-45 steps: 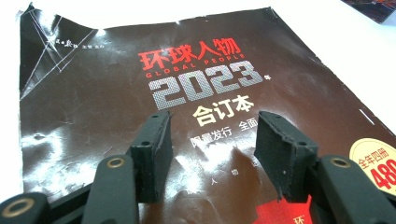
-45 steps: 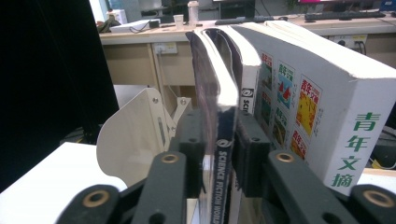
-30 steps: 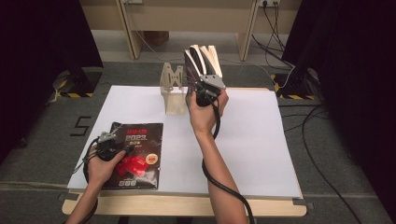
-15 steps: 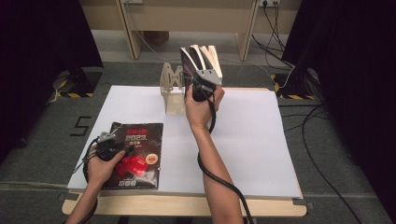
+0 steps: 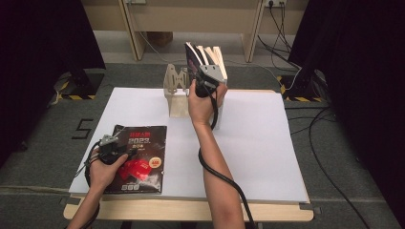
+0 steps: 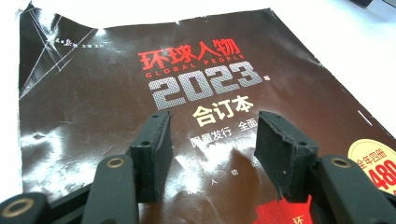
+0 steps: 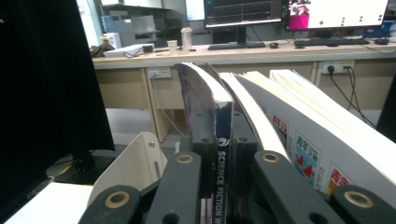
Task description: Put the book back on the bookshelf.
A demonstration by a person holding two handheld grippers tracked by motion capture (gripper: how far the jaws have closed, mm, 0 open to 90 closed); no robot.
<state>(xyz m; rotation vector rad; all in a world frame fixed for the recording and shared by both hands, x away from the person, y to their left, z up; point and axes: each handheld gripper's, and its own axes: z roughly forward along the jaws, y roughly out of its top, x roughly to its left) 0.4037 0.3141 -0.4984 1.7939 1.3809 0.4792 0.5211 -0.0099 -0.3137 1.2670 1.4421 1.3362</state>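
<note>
Right hand-held gripper (image 5: 204,80) is up at the far edge of the worktop (image 5: 267,143), clamped shut on a thin magazine (image 7: 223,135). The right gripper view has the black pads pressed on both sides of its dark spine, white lettering "SCIENCE FICTION" running down it. The magazine is upright, spine toward the camera, glossy cover bowing at the top.

Just beside it stand more magazines (image 7: 299,140), soft-cover, leaning and fanned, pale page edges curling; one shows a white cover with small red and blue print. They sit in a cream rack (image 5: 177,90) with flat plate dividers, rounded corners and small screw holes. Whether the held magazine's bottom edge rests in a rack slot or is lifted clear I can't tell; the hand hides it.

Left hand-held gripper (image 5: 111,149) sits low at the near-left corner of the worktop, over a flat magazine (image 5: 138,160). Jaws spread apart, nothing between them; in the left gripper view the pads (image 6: 154,149) hover just above the cover. The pad foam is worn and ragged at the edges.

Flat magazine: glossy dark brown cover, creased and scuffed, torn far-left corner, red Chinese title, silver dotted "2023", yellow round sticker at one edge.

Worktop covered by a white matte sheet, with a pale wood edge showing along the near side.
</note>
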